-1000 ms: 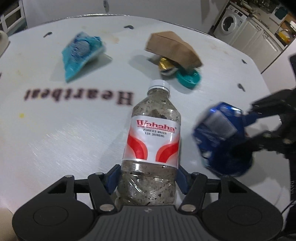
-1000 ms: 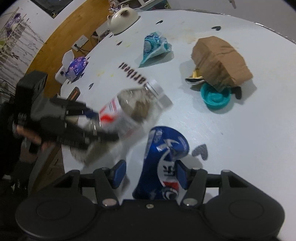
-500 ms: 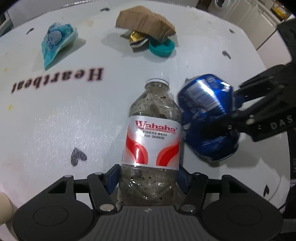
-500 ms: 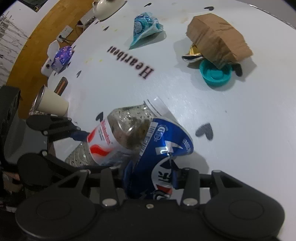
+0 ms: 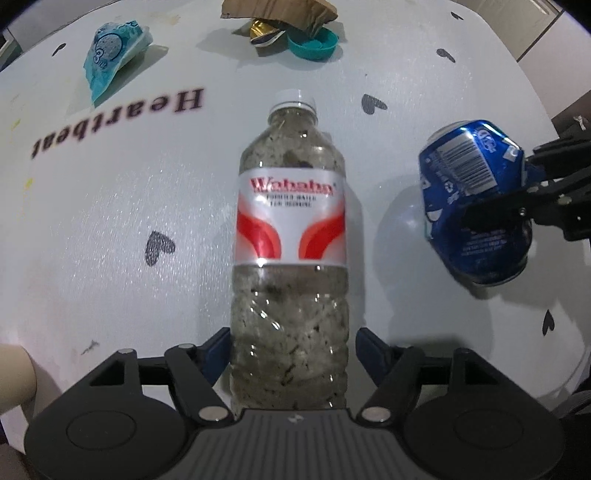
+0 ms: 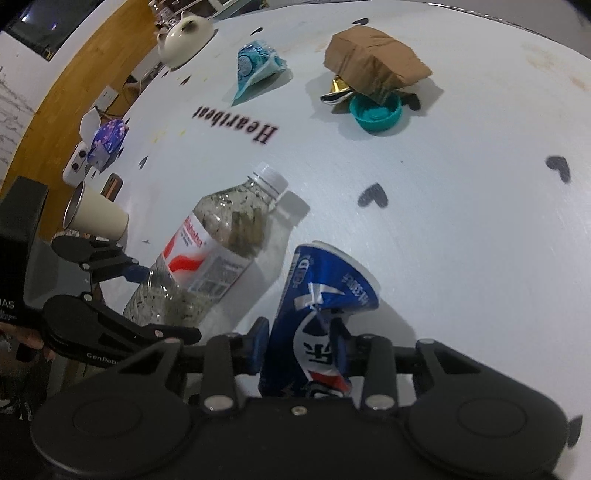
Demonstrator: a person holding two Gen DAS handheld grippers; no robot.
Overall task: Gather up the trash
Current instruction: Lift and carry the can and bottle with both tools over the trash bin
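Note:
My left gripper [image 5: 291,343] is shut on a dirty plastic Wahaha bottle [image 5: 290,236] with a white cap, held above the white table [image 5: 110,229]. The bottle also shows in the right wrist view [image 6: 214,251], with the left gripper [image 6: 147,302] around its base. My right gripper [image 6: 301,347] is shut on a crushed blue can [image 6: 321,317]. The can also shows at the right of the left wrist view [image 5: 472,199], with the right gripper [image 5: 528,199] on it. On the table lie a blue wrapper [image 5: 110,55], a brown paper bag [image 6: 373,62], a teal lid [image 6: 375,112] and a gold wrapper [image 6: 338,90].
A paper cup [image 6: 96,216] lies at the table's left edge near a purple box [image 6: 107,142] and a white teapot [image 6: 184,35]. The table carries the word "Heartbeat" [image 6: 236,122] and black heart marks [image 6: 373,195]. A wooden floor lies beyond the left edge.
Both grippers have pulled back toward the near edge with their loads. The can, which was against the bottle, has moved away to the right.

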